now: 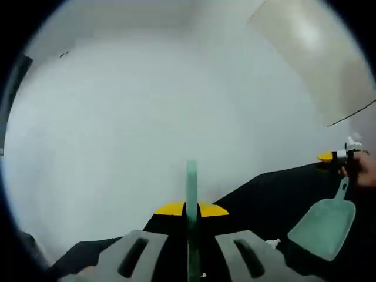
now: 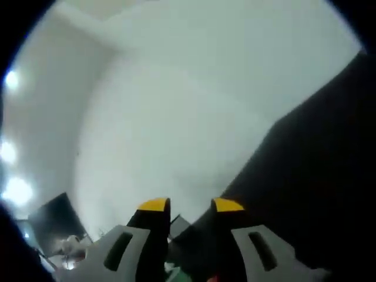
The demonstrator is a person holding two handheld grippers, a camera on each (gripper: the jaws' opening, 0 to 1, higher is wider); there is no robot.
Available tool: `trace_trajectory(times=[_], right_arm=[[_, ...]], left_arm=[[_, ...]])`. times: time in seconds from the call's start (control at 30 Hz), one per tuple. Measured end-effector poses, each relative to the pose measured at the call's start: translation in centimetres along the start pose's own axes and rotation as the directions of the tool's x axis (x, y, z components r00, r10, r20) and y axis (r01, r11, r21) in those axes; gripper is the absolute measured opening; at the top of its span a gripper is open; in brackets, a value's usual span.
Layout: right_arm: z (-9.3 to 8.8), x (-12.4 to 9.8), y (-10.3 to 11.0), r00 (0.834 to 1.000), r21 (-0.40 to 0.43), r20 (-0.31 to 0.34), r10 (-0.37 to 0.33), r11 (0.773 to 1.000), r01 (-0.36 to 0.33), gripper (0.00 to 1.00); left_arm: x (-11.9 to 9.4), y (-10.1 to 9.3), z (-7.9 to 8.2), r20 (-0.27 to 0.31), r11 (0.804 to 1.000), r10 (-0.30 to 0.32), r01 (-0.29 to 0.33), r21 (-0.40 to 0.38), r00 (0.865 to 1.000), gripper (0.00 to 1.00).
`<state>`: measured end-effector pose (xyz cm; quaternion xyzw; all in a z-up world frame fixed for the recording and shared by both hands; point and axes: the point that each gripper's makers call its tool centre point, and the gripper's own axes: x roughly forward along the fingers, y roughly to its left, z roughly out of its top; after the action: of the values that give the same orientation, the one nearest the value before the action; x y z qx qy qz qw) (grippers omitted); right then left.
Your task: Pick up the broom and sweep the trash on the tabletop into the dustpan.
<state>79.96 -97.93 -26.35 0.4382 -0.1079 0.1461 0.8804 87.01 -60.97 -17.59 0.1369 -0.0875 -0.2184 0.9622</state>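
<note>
- Broom handle [image 1: 191, 200], a thin green stick, rises straight up between the yellow-tipped jaws of the left hand-held gripper [image 1: 191, 210] in the left gripper view; the jaws are closed tight against it on both sides.
- The bristle end of the broom is out of sight, so where it sits against the tabletop cannot be told.
- Dustpan [image 1: 324, 228], pale green with a short handle, shows at the lower right of the left gripper view, over the dark tabletop [image 1: 264, 197].
- The dustpan's handle leads up to the right hand-held gripper [image 1: 336, 156], of which a yellow tip and a white part show there, with a person's hand [image 1: 363, 170] just behind it.
- A small white scrap [image 1: 272, 242] lies on the tabletop near the dustpan's lower left edge.
- In the right gripper view the right hand-held gripper [image 2: 191, 205] has its two yellow tips parallel with a narrow gap between them; a bit of green shows low between the jaws, but whether they press on it cannot be told.
- The dark tabletop [image 2: 317, 176] fills the right side of that view, and a pale wall [image 2: 176, 106] stands behind it.
</note>
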Motion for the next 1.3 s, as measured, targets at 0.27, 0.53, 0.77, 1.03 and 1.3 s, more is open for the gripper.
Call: trace_trajectory(times=[0.27,0.53,0.77,1.03,1.3], right_arm=[[0.0,0.1,0.0,1.0,0.007,0.001,0.002,1.0,-0.002,0.29],[0.2,0.1,-0.1,1.0,0.018,0.009,0.005,1.0,-0.006,0.29],[0.1,0.0,-0.1,1.0,0.022,0.005,0.007,1.0,-0.007,0.29],[0.1,-0.1,0.0,1.0,0.025,0.006,0.008,1.0,-0.008,0.29],[0.2,-0.1,0.0,1.0,0.026,0.006,0.009,1.0,-0.009,0.29]], left_arm=[[4.6,0.0,-5.7,-0.105,0.999,-0.034,0.03,-0.031,0.994,0.04],[4.3,-7.6,-4.4,-0.134,0.988,-0.15,0.154,0.016,0.98,0.05],[2.4,-13.3,-0.6,-0.07,0.963,-0.271,0.269,-0.031,0.96,0.04],[-0.5,-15.6,6.8,0.068,0.943,-0.328,0.331,-0.034,0.942,0.04],[2.5,-13.7,7.0,0.076,0.942,-0.336,0.336,0.012,0.939,0.04]])
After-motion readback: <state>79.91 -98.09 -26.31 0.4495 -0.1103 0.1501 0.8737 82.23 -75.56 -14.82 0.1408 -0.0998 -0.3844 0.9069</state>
